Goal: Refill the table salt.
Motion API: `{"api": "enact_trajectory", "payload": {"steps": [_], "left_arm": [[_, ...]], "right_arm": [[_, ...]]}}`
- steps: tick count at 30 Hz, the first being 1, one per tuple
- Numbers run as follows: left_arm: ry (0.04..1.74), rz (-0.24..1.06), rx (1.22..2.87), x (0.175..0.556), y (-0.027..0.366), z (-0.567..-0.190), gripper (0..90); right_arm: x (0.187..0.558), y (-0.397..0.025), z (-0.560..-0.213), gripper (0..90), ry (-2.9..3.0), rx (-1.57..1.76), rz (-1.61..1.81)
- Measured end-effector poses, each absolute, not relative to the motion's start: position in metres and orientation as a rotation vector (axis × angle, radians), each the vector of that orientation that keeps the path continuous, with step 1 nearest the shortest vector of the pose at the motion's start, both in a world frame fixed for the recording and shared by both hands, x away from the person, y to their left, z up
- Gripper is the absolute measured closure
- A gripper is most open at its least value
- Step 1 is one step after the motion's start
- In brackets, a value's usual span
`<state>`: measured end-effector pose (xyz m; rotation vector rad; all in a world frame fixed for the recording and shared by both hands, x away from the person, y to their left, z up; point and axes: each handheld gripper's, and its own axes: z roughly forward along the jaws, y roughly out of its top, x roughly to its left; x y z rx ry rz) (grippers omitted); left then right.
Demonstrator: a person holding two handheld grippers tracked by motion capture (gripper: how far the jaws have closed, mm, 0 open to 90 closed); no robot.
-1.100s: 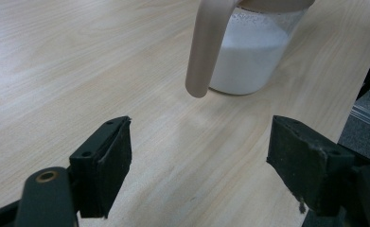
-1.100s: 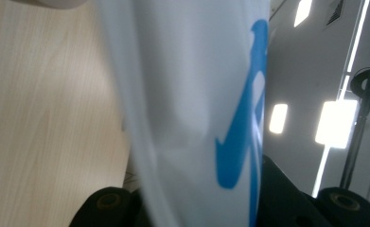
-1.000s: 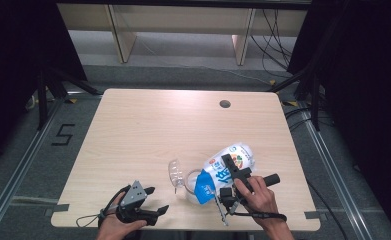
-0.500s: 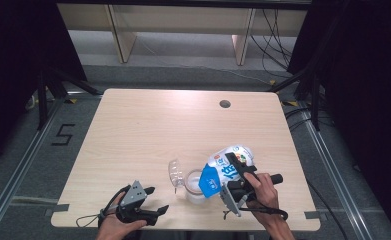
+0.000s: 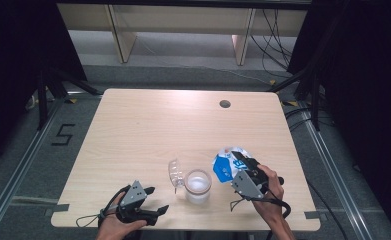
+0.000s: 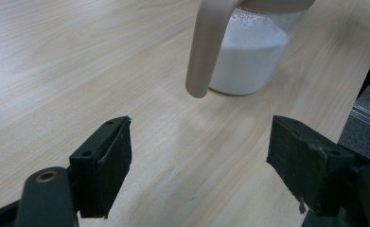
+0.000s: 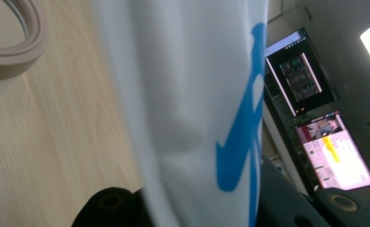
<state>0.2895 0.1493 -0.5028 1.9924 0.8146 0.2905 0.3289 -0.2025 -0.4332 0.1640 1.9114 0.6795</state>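
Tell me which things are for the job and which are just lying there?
For the job:
- blue and white bag, held in the right gripper
- jar of white powder
- left gripper, jaws open

Just lying there:
- clear lid beside the jar

Open tabletop (image 5: 148,130) beyond the jar (image 5: 198,186) (lid (image 5: 175,173) alongside).

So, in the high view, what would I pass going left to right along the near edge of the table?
Left gripper → clear lid → jar of white powder → blue-and-white bag → right gripper.
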Motion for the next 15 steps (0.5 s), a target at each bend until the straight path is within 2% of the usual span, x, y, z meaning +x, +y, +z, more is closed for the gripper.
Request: {"api": "enact_trajectory", "payload": {"steps": [15], "left_arm": [[0.797, 0.295, 2.001, 0.29, 0.149, -0.503, 22.0]], "right_arm": [[0.357, -0.252, -0.456, 88.4, 1.976, 0.547, 1.001]]}}
